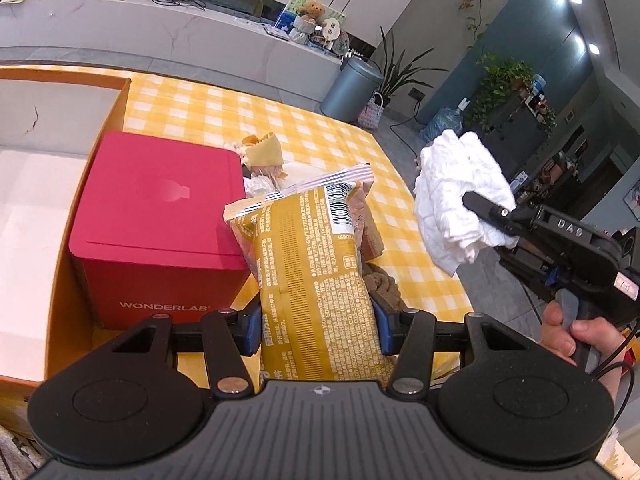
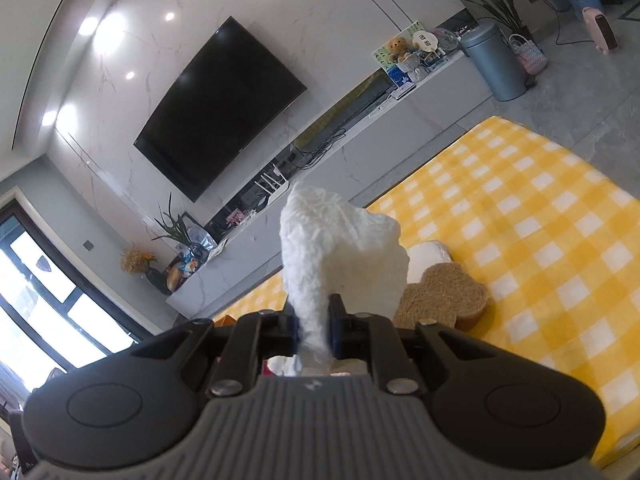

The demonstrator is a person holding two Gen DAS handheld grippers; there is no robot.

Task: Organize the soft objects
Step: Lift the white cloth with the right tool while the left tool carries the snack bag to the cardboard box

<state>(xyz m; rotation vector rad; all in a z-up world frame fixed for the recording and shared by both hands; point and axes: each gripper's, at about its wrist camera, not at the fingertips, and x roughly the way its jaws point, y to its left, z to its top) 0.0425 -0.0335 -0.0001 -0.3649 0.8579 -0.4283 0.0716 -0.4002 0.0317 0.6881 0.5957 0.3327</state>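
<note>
My left gripper (image 1: pixel 318 332) is shut on a yellow snack packet (image 1: pixel 312 276) and holds it upright above the yellow checked tablecloth (image 1: pixel 208 116), just right of a red Wonderlab box (image 1: pixel 160 224). My right gripper (image 2: pixel 314 330) is shut on a crumpled white cloth (image 2: pixel 340 252), lifted above the table. The cloth also shows in the left wrist view (image 1: pixel 456 196), off the table's right edge. A brown toast-shaped sponge (image 2: pixel 444 296) and a white soft object (image 2: pixel 430 254) lie on the tablecloth beyond the cloth.
An orange open box (image 1: pixel 60 248) with a white inside stands at the left, with the red box against it. A small doll with a yellow hat (image 1: pixel 262 156) lies behind the packet. A grey bin (image 1: pixel 350 88) and a white TV bench (image 1: pixel 160 28) stand beyond the table.
</note>
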